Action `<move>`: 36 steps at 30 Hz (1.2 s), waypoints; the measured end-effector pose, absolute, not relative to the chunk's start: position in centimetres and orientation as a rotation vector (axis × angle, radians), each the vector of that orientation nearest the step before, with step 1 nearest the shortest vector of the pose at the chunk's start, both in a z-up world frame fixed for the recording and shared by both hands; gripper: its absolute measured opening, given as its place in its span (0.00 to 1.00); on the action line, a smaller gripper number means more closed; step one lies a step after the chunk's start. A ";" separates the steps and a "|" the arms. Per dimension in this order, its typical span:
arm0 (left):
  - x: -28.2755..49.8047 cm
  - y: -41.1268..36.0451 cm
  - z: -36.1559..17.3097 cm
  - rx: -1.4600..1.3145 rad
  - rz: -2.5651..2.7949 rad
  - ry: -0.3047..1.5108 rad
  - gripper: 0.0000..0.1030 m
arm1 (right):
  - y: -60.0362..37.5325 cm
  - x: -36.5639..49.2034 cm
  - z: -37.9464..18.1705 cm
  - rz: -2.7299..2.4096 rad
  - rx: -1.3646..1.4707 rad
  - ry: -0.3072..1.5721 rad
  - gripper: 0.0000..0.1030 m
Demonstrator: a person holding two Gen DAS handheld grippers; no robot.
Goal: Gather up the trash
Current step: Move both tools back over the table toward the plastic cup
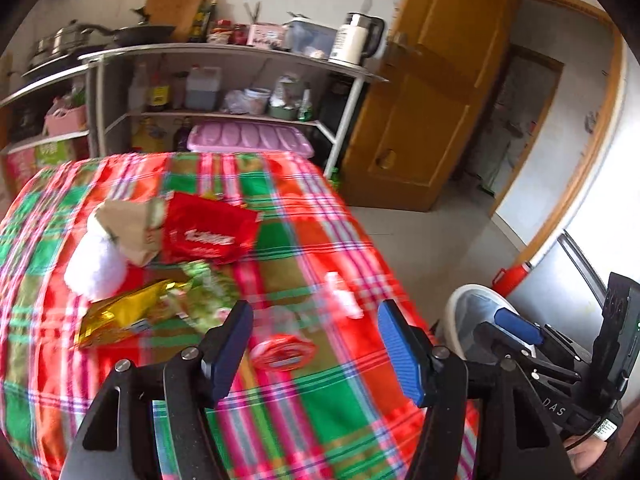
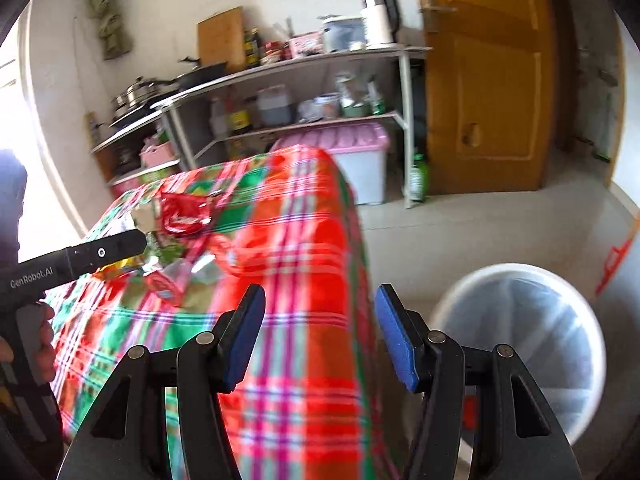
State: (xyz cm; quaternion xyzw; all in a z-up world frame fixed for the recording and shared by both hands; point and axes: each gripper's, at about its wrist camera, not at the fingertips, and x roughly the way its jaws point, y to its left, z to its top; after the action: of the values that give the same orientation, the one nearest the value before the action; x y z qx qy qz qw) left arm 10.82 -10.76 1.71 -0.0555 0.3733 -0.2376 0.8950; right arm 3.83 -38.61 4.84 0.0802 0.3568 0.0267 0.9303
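Observation:
Trash lies on the plaid-covered table [image 1: 320,408]: a red packet [image 1: 208,236], a brown paper bag [image 1: 132,232], a white tissue wad [image 1: 96,268], a gold wrapper [image 1: 120,316], a green wrapper [image 1: 208,292] and a clear plastic piece with a red label [image 1: 282,352]. My left gripper [image 1: 316,344] hovers open over the clear piece, nothing between its fingers. My right gripper [image 2: 318,336] is open and empty above the table's right edge, beside a white bin [image 2: 520,340]. In the right wrist view the left gripper [image 2: 120,246] reaches in over the trash near the red packet [image 2: 184,212].
The white bin [image 1: 472,308] stands on the floor right of the table. Behind are metal shelves [image 1: 240,52] with pans, bottles and a kettle [image 1: 356,40], a pink-lidded box [image 1: 248,140], and a wooden door [image 1: 432,100]. A person's hand [image 2: 40,336] holds the left gripper's handle.

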 end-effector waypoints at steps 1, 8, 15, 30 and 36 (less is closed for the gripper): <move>11.0 -10.0 1.5 -0.120 -0.477 0.779 0.63 | -38.1 4.3 4.7 0.070 0.160 0.730 0.56; 11.6 -5.7 0.0 -0.170 -0.413 0.806 0.63 | -34.8 8.2 3.7 0.181 0.158 0.755 0.56; 12.2 -3.8 -0.7 -0.177 -0.432 0.818 0.63 | -31.8 11.8 2.4 0.257 0.134 0.807 0.56; 12.4 -3.2 -0.8 -0.202 -0.453 0.820 0.63 | -30.8 14.9 0.5 0.277 0.164 0.878 0.27; 12.3 -4.9 -1.0 -0.172 -0.471 0.838 0.63 | -31.1 14.4 1.1 0.290 0.188 0.841 0.10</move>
State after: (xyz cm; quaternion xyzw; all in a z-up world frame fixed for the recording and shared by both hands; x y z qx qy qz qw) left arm 12.33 -4.88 -1.02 -0.0827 0.4023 -0.2264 0.8832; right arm 14.37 -31.12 1.12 0.0907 0.4060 0.1401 0.8985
